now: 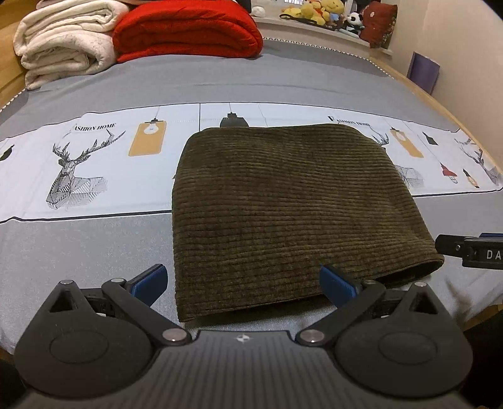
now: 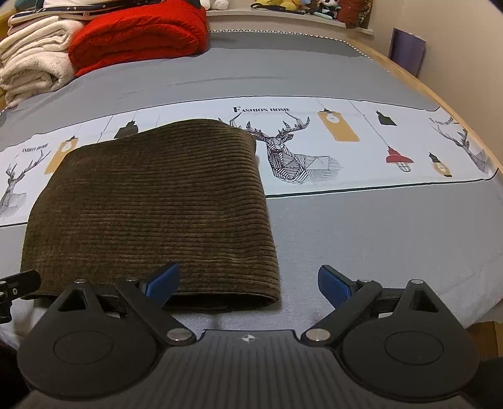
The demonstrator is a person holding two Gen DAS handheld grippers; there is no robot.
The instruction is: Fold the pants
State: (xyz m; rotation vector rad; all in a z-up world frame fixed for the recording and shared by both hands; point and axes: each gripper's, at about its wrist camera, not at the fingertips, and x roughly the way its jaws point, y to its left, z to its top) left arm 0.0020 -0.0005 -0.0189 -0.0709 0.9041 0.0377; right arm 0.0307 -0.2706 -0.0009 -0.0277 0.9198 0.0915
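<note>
Both the left claw (image 1: 242,280) and right claw (image 2: 248,281) gape wide, empty, at the bed's (image 1: 94,245) near edge; the pants (image 1: 292,207) look fully folded, so they should back off without snagging.

Dark olive corduroy pants (image 1: 292,207) lie folded into a flat rectangular bundle on the bed, ribs running crosswise.

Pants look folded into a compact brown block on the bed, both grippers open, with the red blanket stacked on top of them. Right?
Not quite. The red blanket lies at the far end of the bed, well apart from the pants, as the left wrist view shows. The pants are folded, and the left gripper and right gripper are open.
</note>
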